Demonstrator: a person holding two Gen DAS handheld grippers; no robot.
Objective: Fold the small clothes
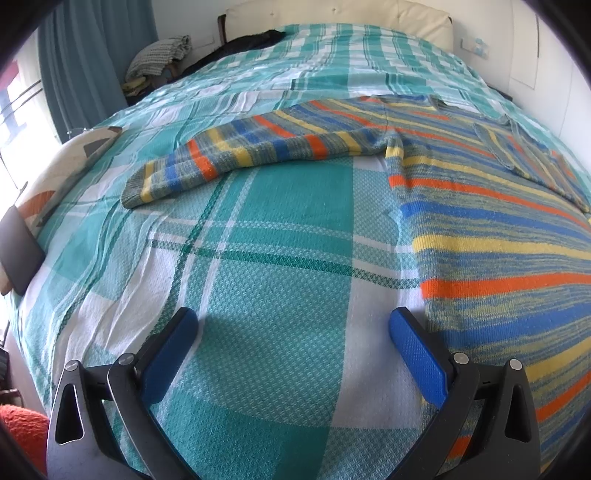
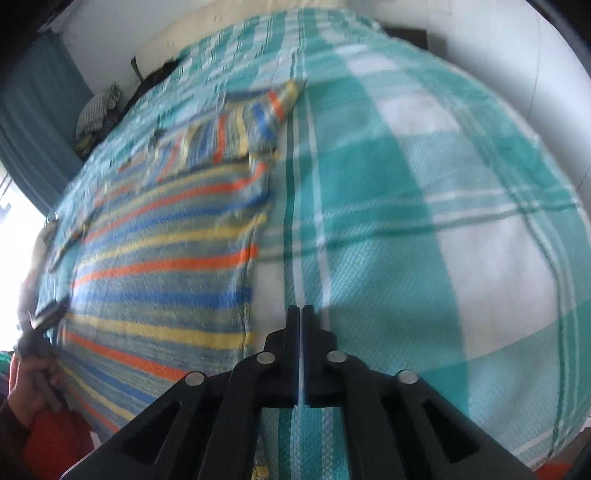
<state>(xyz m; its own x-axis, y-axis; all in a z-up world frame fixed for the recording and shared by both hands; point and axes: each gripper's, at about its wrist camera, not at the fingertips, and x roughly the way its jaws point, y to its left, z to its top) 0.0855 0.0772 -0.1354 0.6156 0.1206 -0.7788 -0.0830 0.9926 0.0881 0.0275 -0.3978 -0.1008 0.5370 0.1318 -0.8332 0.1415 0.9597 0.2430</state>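
Note:
A striped knit sweater (image 1: 491,236), in blue, orange, yellow and grey bands, lies flat on the bed. Its left sleeve (image 1: 236,158) stretches out to the left. My left gripper (image 1: 293,325) is open and empty, low over the bedspread just left of the sweater's hem edge. In the right wrist view the sweater (image 2: 162,266) lies at left, with its other sleeve (image 2: 258,114) pointing away. My right gripper (image 2: 300,314) is shut with nothing between its fingers, above the bedspread just right of the sweater's side edge. That view is blurred.
The bed carries a teal and white checked bedspread (image 1: 258,229). A cushion (image 1: 55,177) and a dark flat device (image 1: 18,251) lie at its left edge. A cream headboard (image 1: 332,14) and teal curtain (image 1: 92,55) stand behind. Folded cloth (image 1: 159,55) sits beside the bed.

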